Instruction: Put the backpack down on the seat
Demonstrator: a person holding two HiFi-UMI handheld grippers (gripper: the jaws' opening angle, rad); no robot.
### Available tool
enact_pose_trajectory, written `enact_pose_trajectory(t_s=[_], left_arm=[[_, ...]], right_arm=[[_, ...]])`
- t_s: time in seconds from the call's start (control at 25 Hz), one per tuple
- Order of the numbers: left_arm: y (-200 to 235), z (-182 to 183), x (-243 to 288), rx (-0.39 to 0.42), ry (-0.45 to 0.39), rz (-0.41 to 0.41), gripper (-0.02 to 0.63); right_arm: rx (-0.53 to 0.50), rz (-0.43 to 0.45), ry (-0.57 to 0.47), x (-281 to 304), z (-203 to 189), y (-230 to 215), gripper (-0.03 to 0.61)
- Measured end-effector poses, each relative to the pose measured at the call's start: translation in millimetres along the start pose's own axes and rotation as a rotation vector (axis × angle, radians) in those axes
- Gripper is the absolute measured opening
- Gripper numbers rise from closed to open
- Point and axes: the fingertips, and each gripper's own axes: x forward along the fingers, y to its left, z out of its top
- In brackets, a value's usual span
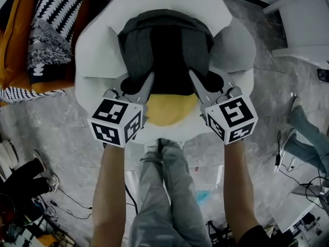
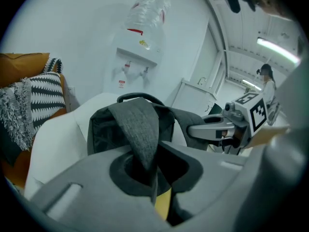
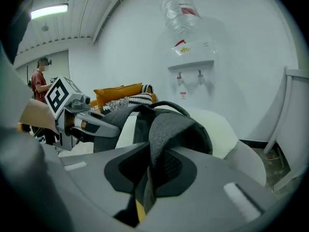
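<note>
A grey marble floor (image 1: 61, 133) lies under a round white chair (image 1: 95, 50), with an orange sofa (image 1: 15, 45) to the left and a water dispenser (image 2: 137, 57) on the wall behind. We stand right in front of the chair and hold the backpack (image 1: 167, 50) over it, its back panel towards us and its bulk leaning into the backrest. The left hand-held gripper (image 1: 148, 82) has its jaws drawn almost together on the left strap (image 2: 140, 124), and the right hand-held gripper (image 1: 194, 78) is pinched the same way on the right strap (image 3: 171, 129). In each gripper view the webbing runs straight down through the narrow gap between the pads. We take one strap per side so the bag hangs level and upright and does not swing or tip as it goes down. Both tools slope downward towards the seat, side by side and a little apart. The yellow cushion (image 1: 169, 109) shows just below the bag's lower edge. We cannot tell whether the bottom already touches it. As we judge it, the bag is lined up well, and what is left is to let its weight settle on the cushion before the straps are let go.
</note>
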Motion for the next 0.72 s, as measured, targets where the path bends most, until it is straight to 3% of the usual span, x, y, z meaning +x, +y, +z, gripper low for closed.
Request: enact_pose_trajectory(t_s=[0.28,0.72], left_arm=[[16,-25,24,-0.007,0.028,0.024,0.032],[52,-59,56,-0.035,0.092,0.133,0.032]], right_arm=[[0.041,-0.011,-0.011,23,-27,-16,0.037],[0.129,0.003,0.013,59,-61,-41,0.037]])
